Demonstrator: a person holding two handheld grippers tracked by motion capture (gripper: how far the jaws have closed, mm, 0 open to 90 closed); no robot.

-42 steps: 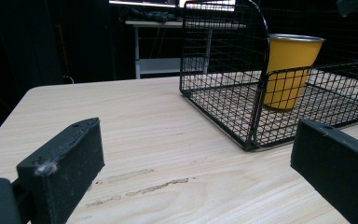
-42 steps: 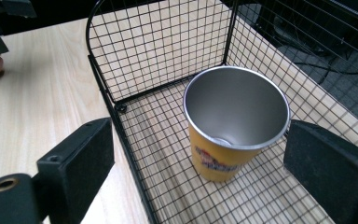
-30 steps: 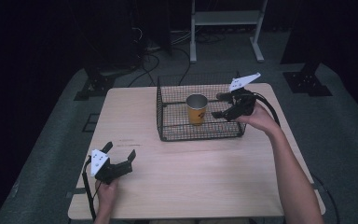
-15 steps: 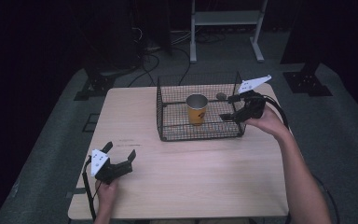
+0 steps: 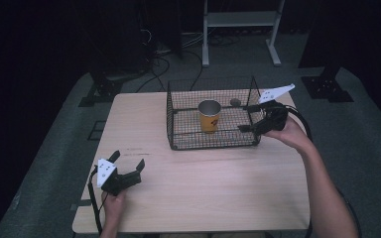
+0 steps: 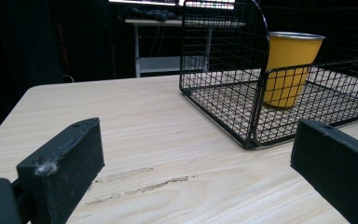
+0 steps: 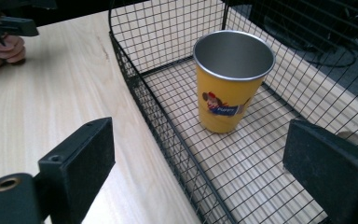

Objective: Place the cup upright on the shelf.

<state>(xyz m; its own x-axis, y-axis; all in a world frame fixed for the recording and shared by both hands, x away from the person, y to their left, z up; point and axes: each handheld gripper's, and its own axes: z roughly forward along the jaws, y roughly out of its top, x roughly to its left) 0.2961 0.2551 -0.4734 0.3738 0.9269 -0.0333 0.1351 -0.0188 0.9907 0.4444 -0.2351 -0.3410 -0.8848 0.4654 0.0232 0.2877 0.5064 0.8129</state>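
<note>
Yellow cup (image 5: 210, 116) with a silvery inside and a small printed picture on its side, upright on the floor of the black wire basket (image 5: 178, 121), roughly at the basket's middle, clear of every wall. In the right tool view the same cup (image 7: 230, 79) seen from above and to one side, mouth open upward, nothing in it. In the left tool view the cup (image 6: 289, 67) behind the basket's near corner wires (image 6: 256, 93), low across the wood.

Basket on the far half of the desk (image 5: 203, 193), toward 1 o'clock from the desk's middle in the high view, open at the top.

Right tool (image 5: 248, 118) at 3 o'clock of the cup, held by the right hand (image 5: 290, 133) at the basket's right end, jaws spread wide with nothing between them, pointed toward 9 o'clock at the cup and apart from it. In its own view the basket's long wall (image 7: 168, 135) running between the two black jaws, one jaw over bare wood, the other over the mesh floor.

Left tool (image 5: 128, 165) near the desk's close left corner, at about 7 o'clock from the basket and well apart from it, gripped by the left hand (image 5: 113, 203), jaws likewise spread and holding nothing, aimed toward 2 o'clock
</note>
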